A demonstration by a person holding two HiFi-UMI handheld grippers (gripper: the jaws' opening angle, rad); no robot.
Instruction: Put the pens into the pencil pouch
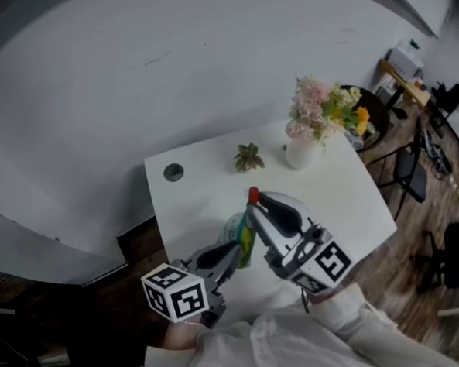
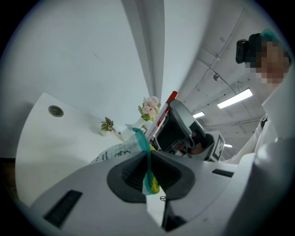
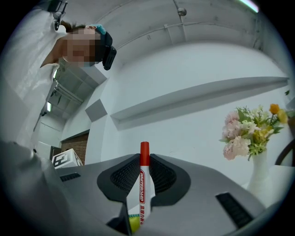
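Marker pen [image 3: 143, 186], red cap upward, is pinched between the right tongs [image 3: 144, 161]. The pencil pouch [image 2: 113, 152] is clamped at its rim by the left tongs [image 2: 148, 162], just beside the pen.

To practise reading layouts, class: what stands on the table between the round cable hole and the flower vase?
A small green plant, apart from both the cable hole and the vase; the head view shows it.

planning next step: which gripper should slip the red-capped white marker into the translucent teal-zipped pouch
Right: the right gripper has jaws shut on the red-capped white marker; the left gripper holds the translucent teal-zipped pouch.
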